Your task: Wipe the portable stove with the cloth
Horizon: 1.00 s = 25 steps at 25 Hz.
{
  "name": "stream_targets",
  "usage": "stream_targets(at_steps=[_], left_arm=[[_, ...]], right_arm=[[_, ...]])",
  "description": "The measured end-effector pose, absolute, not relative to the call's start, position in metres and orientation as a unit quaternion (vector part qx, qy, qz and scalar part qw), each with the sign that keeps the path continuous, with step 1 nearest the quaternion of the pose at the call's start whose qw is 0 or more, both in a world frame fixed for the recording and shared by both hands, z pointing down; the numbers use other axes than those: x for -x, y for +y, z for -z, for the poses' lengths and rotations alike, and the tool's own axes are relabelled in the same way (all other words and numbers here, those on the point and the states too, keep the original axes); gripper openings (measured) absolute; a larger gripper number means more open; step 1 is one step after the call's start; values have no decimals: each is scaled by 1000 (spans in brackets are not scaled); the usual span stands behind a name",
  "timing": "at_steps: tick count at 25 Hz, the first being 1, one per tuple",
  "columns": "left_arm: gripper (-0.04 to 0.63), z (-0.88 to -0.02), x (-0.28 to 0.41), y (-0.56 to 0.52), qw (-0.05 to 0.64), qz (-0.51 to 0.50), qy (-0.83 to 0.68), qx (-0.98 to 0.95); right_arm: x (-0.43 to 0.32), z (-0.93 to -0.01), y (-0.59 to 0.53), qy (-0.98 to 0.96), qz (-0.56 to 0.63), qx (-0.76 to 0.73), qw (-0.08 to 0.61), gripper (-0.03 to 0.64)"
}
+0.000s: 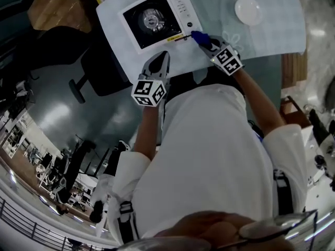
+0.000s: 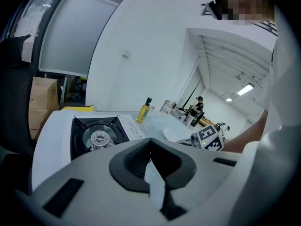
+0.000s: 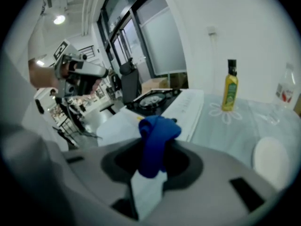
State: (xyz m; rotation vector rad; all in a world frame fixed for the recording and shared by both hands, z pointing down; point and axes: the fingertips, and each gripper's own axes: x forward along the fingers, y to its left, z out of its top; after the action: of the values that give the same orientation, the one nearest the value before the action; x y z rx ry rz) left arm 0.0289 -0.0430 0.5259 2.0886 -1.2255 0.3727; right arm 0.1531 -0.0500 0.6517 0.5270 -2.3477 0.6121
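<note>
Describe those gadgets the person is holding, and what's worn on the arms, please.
The left gripper and the right gripper are both smooth light-grey shells that taper to two jaws lined with dark textured pads. Each carries a cube of black-and-white square markers at the hand end. No cables show. The person wears a white top with short sleeves.

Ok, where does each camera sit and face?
Head view: on the person's head, steeply down at the portable stove; torso, left gripper, right gripper show.
Left gripper view: on the left gripper, along its shut, empty jaws toward the stove; right gripper's cube shows.
Right gripper view: on the right gripper, along jaws shut on the blue cloth; left gripper shows.
Both gripper views share stove, oil bottle, white plate.
</note>
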Motion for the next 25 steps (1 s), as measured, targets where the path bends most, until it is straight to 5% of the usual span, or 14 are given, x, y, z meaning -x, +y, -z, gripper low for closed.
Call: stream_targets(at_steps=[25], left_arm=[[32,-524,93,33,330,-153,-450,-816]], right_arm=[[-58,-703,-11,-836,-241,-352,344,133]])
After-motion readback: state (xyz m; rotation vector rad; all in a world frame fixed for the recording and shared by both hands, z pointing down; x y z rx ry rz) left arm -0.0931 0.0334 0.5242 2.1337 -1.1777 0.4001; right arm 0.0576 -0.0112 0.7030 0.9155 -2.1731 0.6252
